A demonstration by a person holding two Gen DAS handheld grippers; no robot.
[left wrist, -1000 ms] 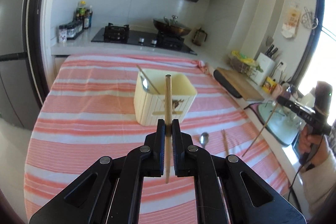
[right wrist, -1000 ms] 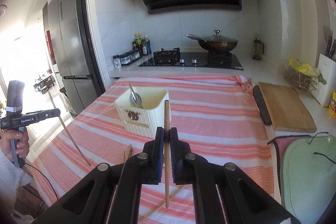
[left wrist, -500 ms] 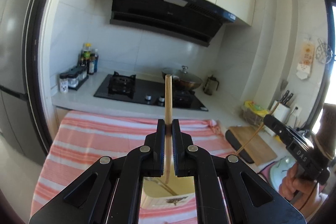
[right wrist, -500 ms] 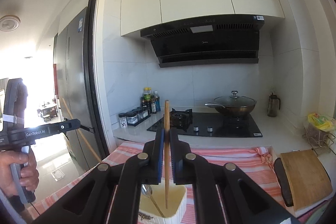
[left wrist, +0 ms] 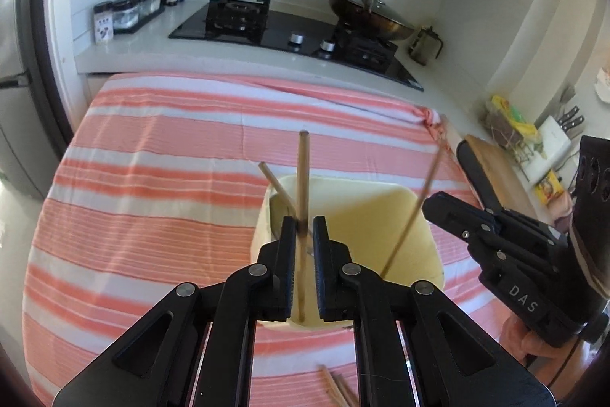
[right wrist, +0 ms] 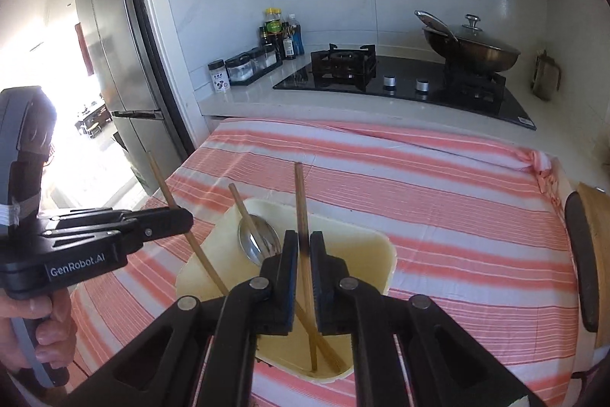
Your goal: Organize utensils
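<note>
A cream utensil holder (left wrist: 400,216) (right wrist: 377,246) stands on the striped tablecloth. My left gripper (left wrist: 304,229) is shut on a wooden chopstick (left wrist: 303,174) whose lower end dips into the holder. It shows from the side in the right wrist view (right wrist: 183,220). My right gripper (right wrist: 301,243) is shut on another wooden chopstick (right wrist: 301,201), lower end inside the holder. It shows in the left wrist view (left wrist: 431,206). A metal spoon (right wrist: 259,243) and one more chopstick (right wrist: 240,205) rest in the holder.
The striped tablecloth (left wrist: 171,178) covers the table. Loose chopsticks (left wrist: 335,388) lie on it near the front. Behind are a gas hob (right wrist: 343,67), a lidded wok (right wrist: 472,48), bottles and jars (right wrist: 267,44). A cutting board (right wrist: 594,254) lies at the right, a fridge (right wrist: 114,44) at the left.
Both grippers have tipped down from facing the wall cabinets and come in over the holder. Each chopstick's lower end now hangs inside the holder.
</note>
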